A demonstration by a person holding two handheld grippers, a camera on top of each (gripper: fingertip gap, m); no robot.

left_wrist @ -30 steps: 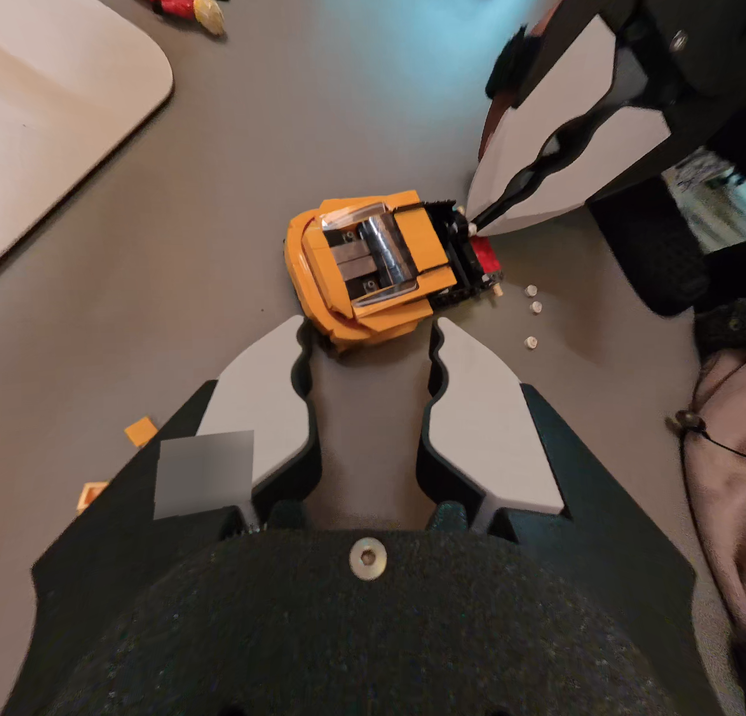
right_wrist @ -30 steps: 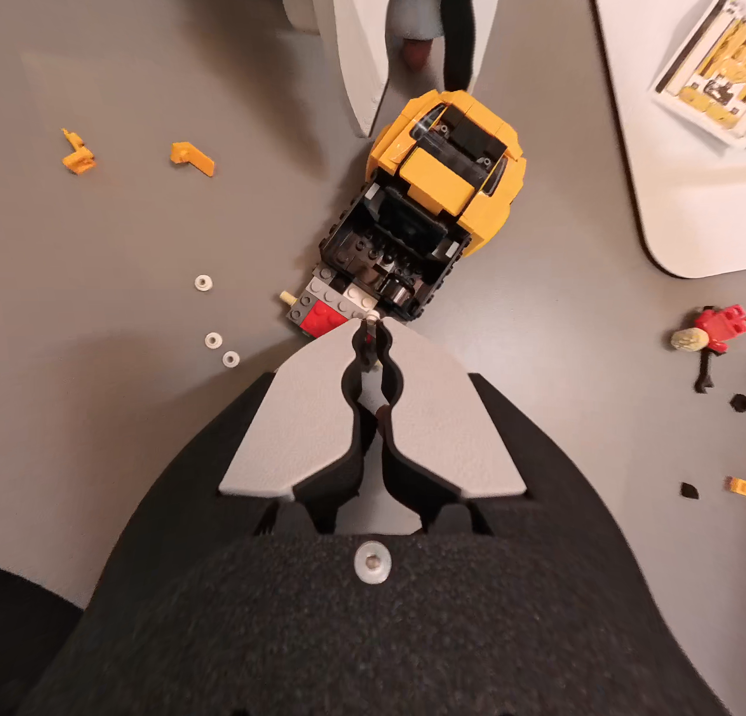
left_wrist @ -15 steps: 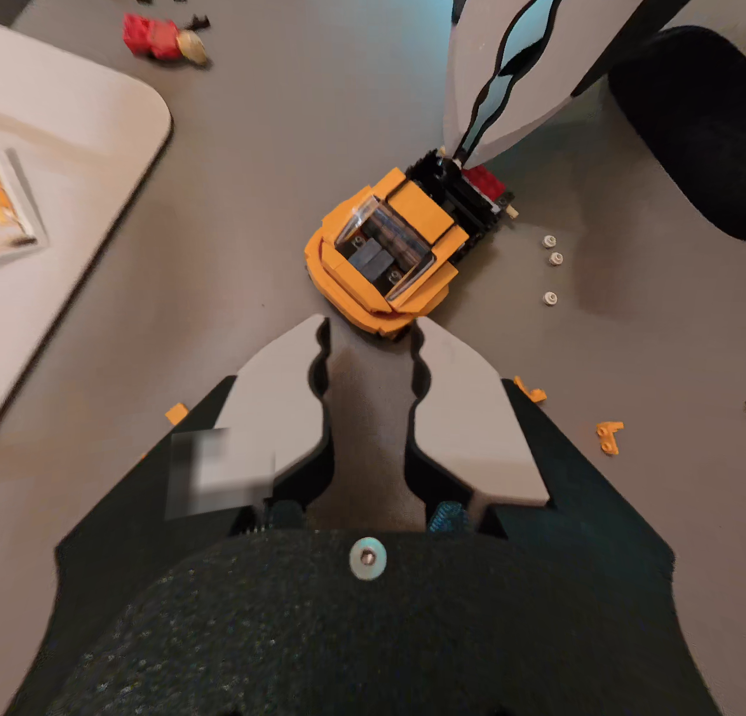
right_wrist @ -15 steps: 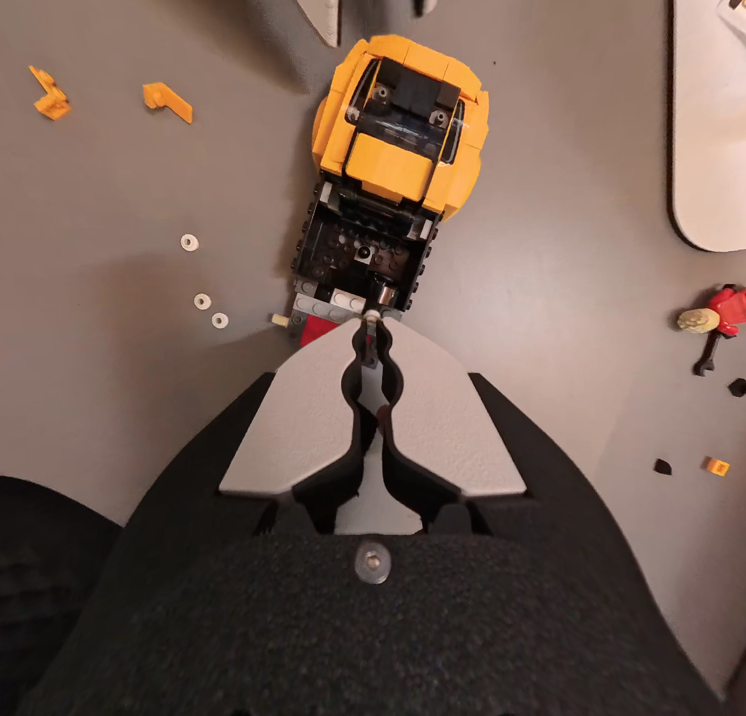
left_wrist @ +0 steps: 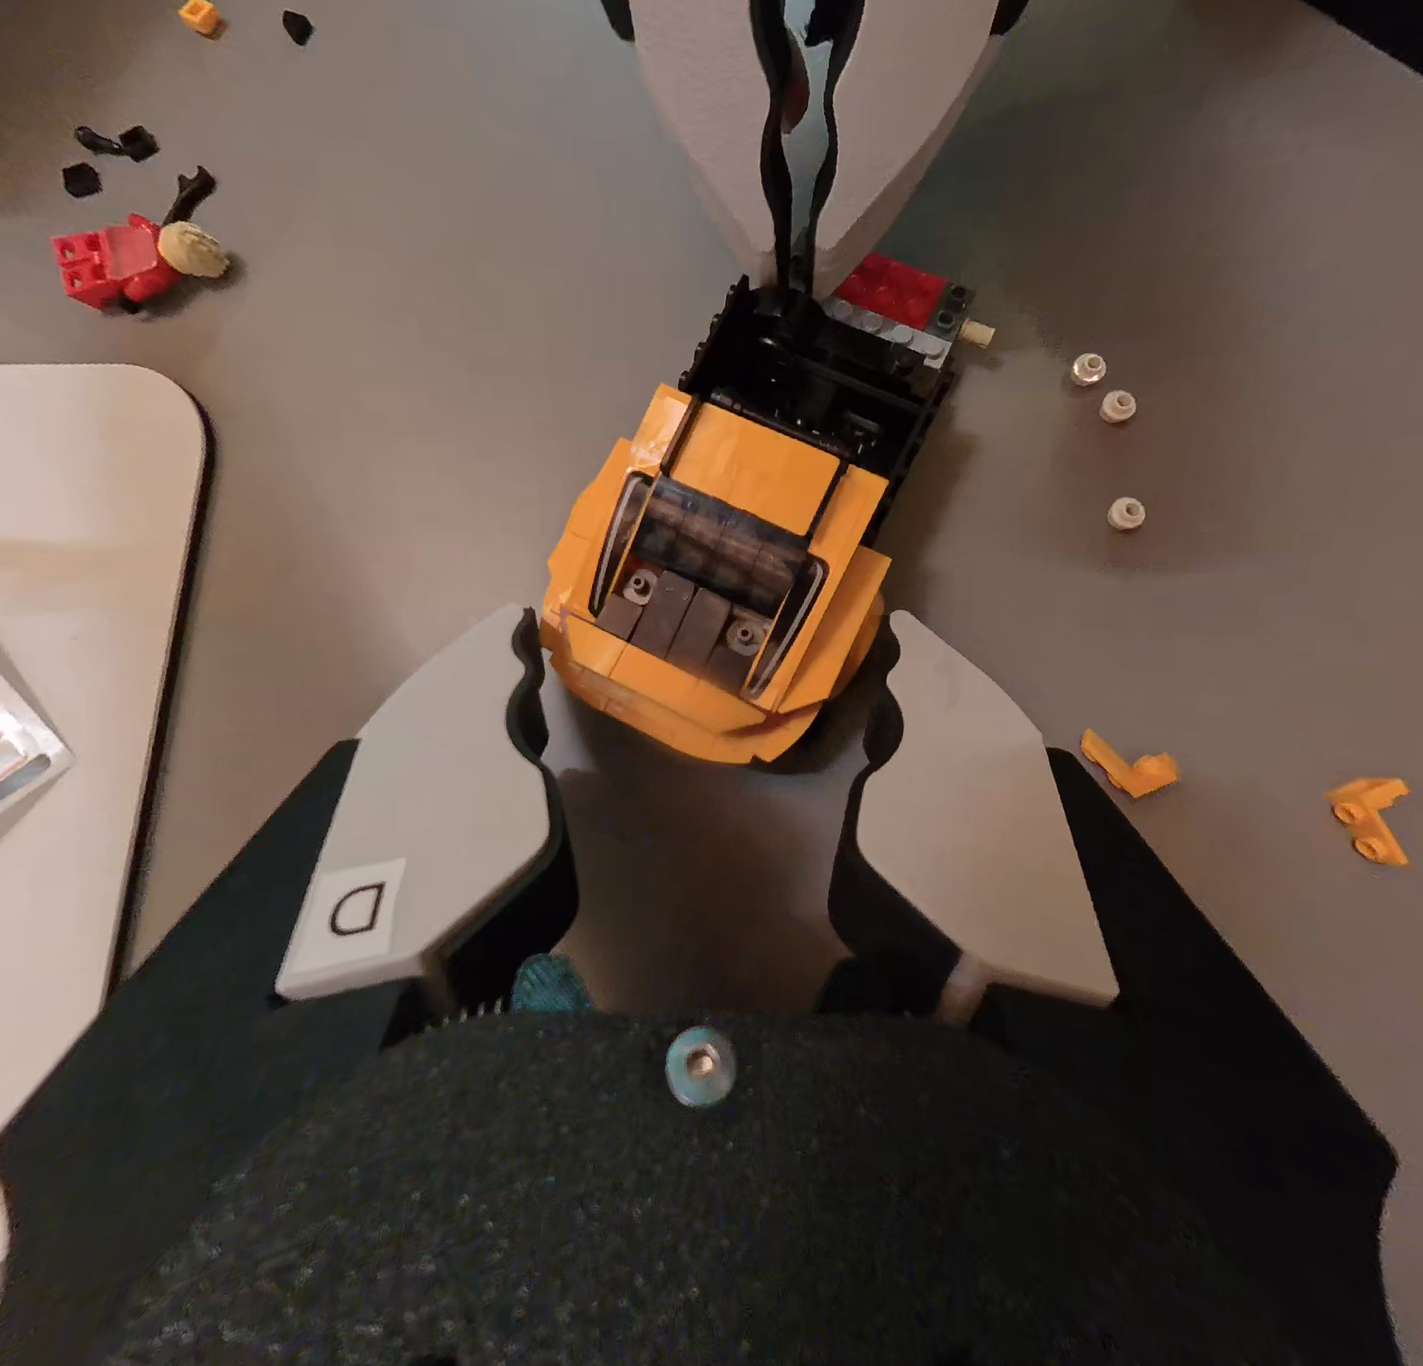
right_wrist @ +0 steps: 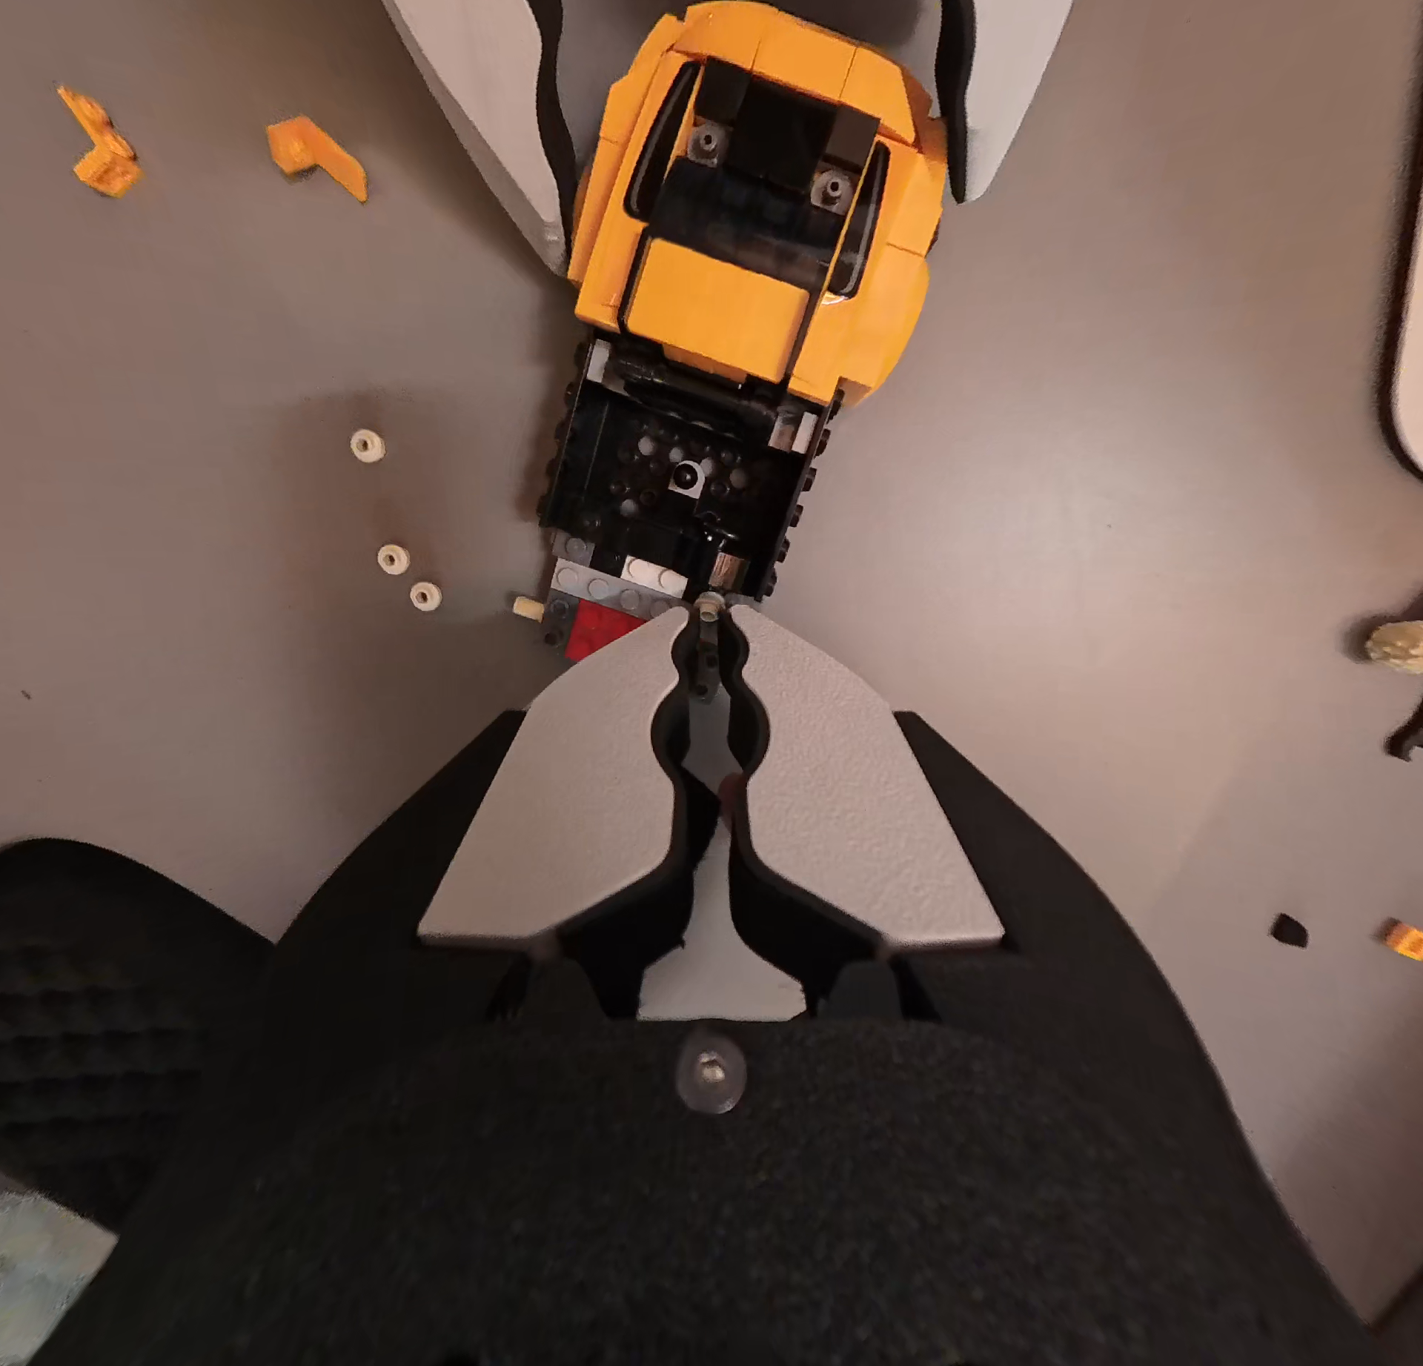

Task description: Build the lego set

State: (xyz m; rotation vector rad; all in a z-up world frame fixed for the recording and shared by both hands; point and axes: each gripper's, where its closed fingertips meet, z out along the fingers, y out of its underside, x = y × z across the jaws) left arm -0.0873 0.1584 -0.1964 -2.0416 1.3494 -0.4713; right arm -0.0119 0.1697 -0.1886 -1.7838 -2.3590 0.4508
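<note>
Orange brick car (left_wrist: 716, 582) between wide left jaws.

Findings on markings, located relative to the orange brick car (left_wrist: 716, 582):

1. One white rectangular sticker (left_wrist: 354, 917) bearing a single black printed character. It stands on the grey finger of the left tongs (left_wrist: 704, 636), near-left of the car and close to the finger's base. The character is sharp and legible.

2. One printed sheet (left_wrist: 23, 751) lying on the pale board (left_wrist: 92, 559), far left of the car at the picture's edge. Only a corner shows; its print cannot be made out.

No marking can be read on the car.
</note>
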